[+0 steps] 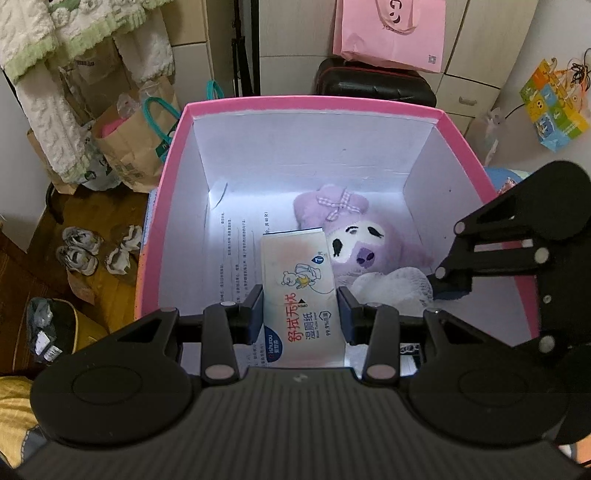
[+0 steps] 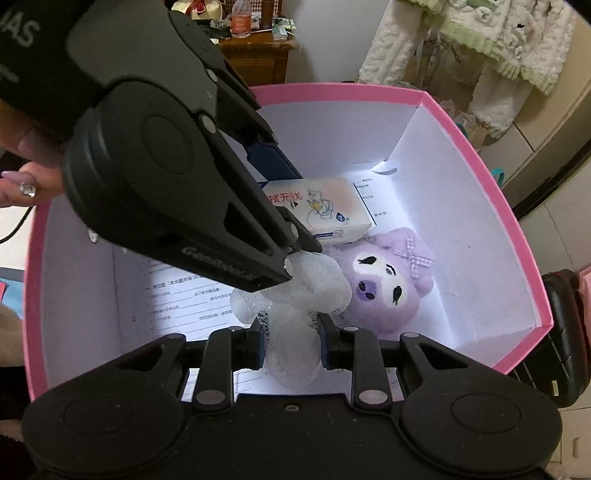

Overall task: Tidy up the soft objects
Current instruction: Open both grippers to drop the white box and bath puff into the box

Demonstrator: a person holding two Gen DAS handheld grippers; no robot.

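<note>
Both grippers reach down into a pink box [image 1: 314, 101] with white walls, also in the right wrist view [image 2: 476, 155]. My left gripper [image 1: 301, 314] is shut on a white pack of wet wipes [image 1: 299, 291], seen too in the right wrist view [image 2: 332, 210]. My right gripper [image 2: 290, 345] is shut on a white mesh bath sponge [image 2: 295, 295], which shows in the left wrist view [image 1: 391, 286] beside the right gripper [image 1: 448, 286]. A purple plush toy [image 1: 354, 236] lies on the box floor [image 2: 388, 284], touching the wipes and the sponge.
Printed paper sheets [image 1: 232, 251] line the box floor. Outside, paper bags [image 1: 136, 147] and shoes [image 1: 79, 251] sit on the wood floor at left; a pink bag [image 1: 391, 33] on a black case [image 1: 373, 83] stands behind the box.
</note>
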